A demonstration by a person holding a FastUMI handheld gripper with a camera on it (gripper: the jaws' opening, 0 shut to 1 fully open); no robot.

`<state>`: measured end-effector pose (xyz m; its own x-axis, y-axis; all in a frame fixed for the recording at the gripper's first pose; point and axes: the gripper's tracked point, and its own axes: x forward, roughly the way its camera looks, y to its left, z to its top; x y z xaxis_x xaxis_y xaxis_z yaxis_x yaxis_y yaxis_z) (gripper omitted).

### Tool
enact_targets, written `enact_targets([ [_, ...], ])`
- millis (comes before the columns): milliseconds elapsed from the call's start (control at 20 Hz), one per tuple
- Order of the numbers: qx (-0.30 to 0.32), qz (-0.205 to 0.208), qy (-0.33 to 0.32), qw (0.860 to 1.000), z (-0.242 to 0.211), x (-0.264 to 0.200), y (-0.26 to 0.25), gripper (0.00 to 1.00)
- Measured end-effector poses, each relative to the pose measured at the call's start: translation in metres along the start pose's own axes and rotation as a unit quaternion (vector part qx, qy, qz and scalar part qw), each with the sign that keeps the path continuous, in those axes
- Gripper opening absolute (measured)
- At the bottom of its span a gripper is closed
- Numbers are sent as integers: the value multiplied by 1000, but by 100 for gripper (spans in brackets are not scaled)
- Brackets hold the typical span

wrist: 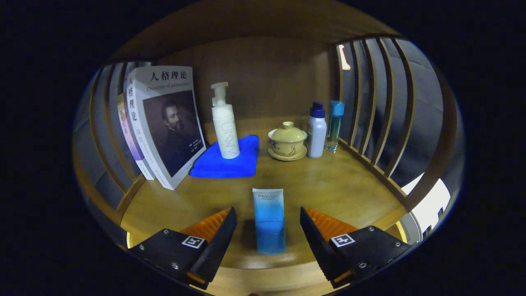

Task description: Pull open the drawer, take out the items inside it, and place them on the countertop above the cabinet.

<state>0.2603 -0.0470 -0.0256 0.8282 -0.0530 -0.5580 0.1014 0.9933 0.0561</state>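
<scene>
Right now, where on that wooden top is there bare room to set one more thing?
Bare wood lies between the blue tube, standing between the open fingers, and the lidded cup. The back row is crowded: books, pump bottle on cloth, two bottles.

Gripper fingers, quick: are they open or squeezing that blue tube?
Gripper: open. The blue tube stands on the wooden countertop between the two fingers, with a gap on each side, so nothing is held.

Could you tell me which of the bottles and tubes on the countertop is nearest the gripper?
The blue tube, standing between the open fingers of the gripper; the white pump bottle and two small bottles stand far beyond.
</scene>
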Motion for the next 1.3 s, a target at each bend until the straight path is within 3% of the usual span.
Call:
enact_targets([
  [700, -13, 22, -123, 992, -9, -123, 25, 95],
  [900, 8, 11, -156, 988, -18, -157, 10, 95],
  [1100, -11, -16, -173, 985, -45, -179, -20, 95],
  [1300, -16, -18, -174, 984, -79, -188, -33, 95],
])
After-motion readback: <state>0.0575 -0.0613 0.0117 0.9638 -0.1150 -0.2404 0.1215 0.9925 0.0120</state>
